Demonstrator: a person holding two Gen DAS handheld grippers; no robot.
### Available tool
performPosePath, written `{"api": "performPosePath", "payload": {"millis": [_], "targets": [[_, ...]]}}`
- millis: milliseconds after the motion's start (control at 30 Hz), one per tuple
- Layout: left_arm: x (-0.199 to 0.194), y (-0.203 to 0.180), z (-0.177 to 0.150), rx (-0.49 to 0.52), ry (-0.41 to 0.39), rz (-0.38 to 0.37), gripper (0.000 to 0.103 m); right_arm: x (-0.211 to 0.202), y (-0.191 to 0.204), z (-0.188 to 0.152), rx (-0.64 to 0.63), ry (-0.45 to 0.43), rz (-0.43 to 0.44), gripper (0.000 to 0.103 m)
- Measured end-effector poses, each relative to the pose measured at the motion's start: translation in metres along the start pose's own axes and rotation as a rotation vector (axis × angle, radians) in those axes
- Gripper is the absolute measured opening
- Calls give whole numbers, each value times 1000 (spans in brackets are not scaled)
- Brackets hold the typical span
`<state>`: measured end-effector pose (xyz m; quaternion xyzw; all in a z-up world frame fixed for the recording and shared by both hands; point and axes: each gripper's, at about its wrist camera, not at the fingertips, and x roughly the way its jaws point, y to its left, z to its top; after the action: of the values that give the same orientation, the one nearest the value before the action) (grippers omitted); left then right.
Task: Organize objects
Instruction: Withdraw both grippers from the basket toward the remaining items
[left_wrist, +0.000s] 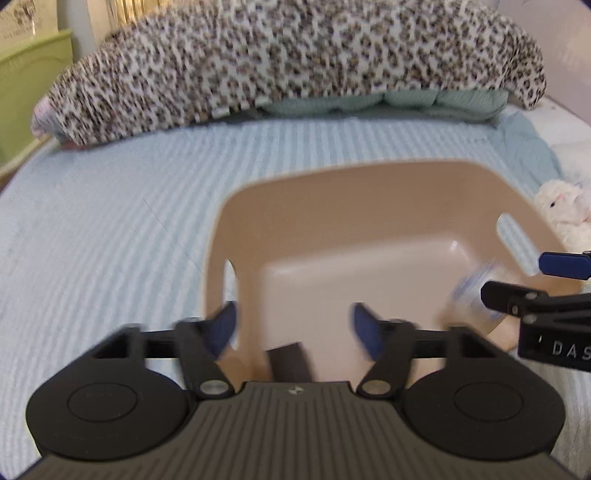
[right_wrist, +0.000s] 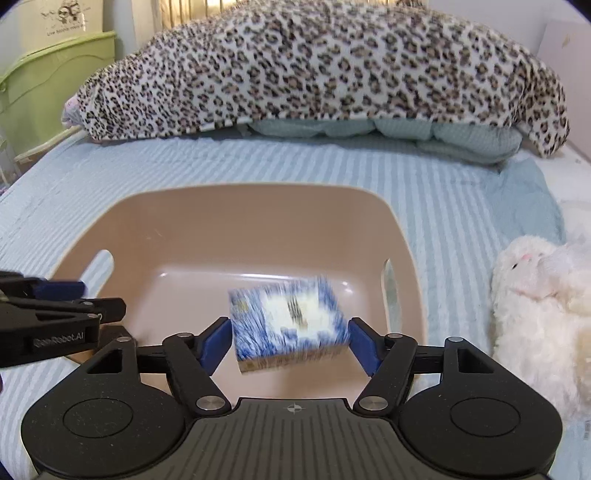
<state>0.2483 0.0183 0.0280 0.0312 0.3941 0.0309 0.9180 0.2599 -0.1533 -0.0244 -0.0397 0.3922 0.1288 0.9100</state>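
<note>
A tan plastic basket (left_wrist: 369, 192) (right_wrist: 258, 206) sits on the striped blue bed. A blue-and-white box (right_wrist: 288, 325), blurred by motion, is over the basket's inside between my right gripper's (right_wrist: 290, 341) open fingers; I cannot tell if they touch it. It shows as a blur in the left wrist view (left_wrist: 469, 295). My left gripper (left_wrist: 295, 326) is open over the basket's near edge, with a dark flat object (left_wrist: 290, 362) just below it. Each gripper shows in the other's view, the right one (left_wrist: 517, 280) and the left one (right_wrist: 85, 295).
A leopard-print blanket (right_wrist: 314, 66) lies over green pillows (right_wrist: 424, 136) at the bed's far end. A white plush toy (right_wrist: 543, 317) (left_wrist: 565, 210) lies right of the basket. A green cabinet (right_wrist: 55, 62) stands at the far left.
</note>
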Motion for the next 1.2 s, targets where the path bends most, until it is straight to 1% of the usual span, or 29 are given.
{"api": "performPosePath", "payload": {"millis": [100,167,233,267,333,500,633,733,800,900,1000,1100,1200], "targets": [[-22,2,-4,10,-11,7,77,-21,3,-3,-23,-36,-17,87],[-36,3,-11,12,-10,5,78,-37,2,-5,-26,-56,-17,99],[-47,5,-20,18,-10,-1,81,-50,0,-9,-16,-61,-10,103],[-52,5,-26,20,-4,-5,85,-56,-1,-12,-10,-58,-3,103],[-57,7,-38,17,15,-9,90,-66,-2,-18,-4,-43,3,103],[-64,10,-71,4,67,-23,90,-83,-2,-41,-2,-2,-20,103],[-67,11,-96,2,106,-34,90,-89,-2,-65,13,26,-20,103],[-68,15,-113,-33,137,-40,90,-88,0,-80,7,72,-25,103],[-68,17,-122,-52,152,-56,90,-87,1,-90,2,86,-25,103],[-66,17,-133,-51,170,-67,90,-84,3,-104,-3,105,-29,103],[-63,16,-141,-45,181,-47,90,-78,3,-116,-7,131,-25,103],[-58,14,-148,-58,197,-73,90,-74,7,-129,-22,129,-42,103],[-52,10,-155,-60,196,-86,90,-69,11,-139,-23,138,-45,103]]}}
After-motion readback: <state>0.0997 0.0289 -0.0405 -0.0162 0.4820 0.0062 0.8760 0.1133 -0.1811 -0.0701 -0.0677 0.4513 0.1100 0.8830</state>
